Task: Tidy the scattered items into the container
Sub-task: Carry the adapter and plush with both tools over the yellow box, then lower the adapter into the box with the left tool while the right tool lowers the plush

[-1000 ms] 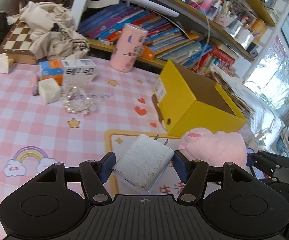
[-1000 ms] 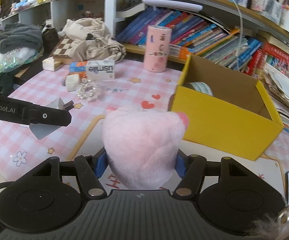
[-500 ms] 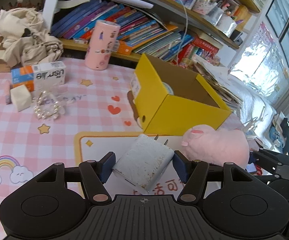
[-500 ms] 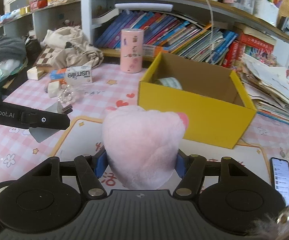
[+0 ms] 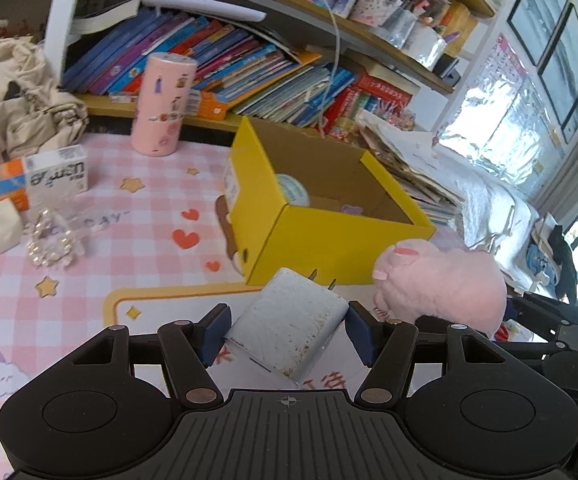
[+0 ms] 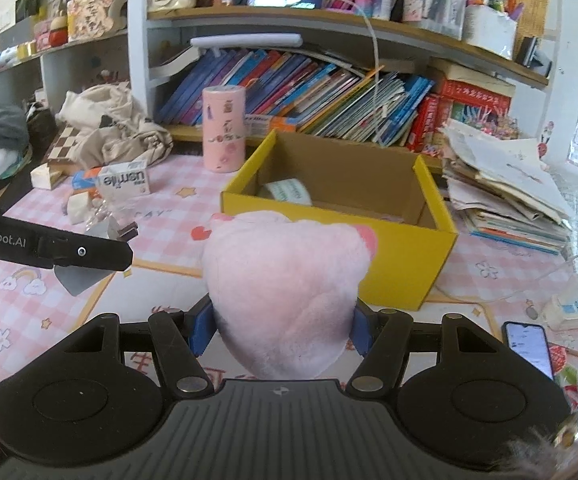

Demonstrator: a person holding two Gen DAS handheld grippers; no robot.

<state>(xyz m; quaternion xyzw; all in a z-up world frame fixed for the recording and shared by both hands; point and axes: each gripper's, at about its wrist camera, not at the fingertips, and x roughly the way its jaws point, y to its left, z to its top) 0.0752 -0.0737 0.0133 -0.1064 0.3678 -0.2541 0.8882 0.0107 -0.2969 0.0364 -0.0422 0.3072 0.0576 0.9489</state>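
My left gripper (image 5: 287,330) is shut on a white plug charger (image 5: 289,324), prongs pointing away, held above the table just short of the open yellow box (image 5: 329,236). My right gripper (image 6: 279,326) is shut on a pink plush toy (image 6: 285,284), held in front of the same yellow box (image 6: 401,252). A tape roll (image 6: 289,191) lies inside the box. The plush also shows at the right of the left wrist view (image 5: 441,284). The left gripper with the charger shows at the left of the right wrist view (image 6: 89,252).
On the pink checked tablecloth to the left lie a white and orange carton (image 5: 45,178), a white block (image 5: 3,222), a bead bracelet (image 5: 53,240) and a pink cylinder (image 5: 163,104). Bookshelves stand behind. A phone (image 6: 529,346) and paper stacks (image 6: 509,188) lie at the right.
Both grippers have risen and moved toward the yellow box with their loads; the inside of the box shows more now.
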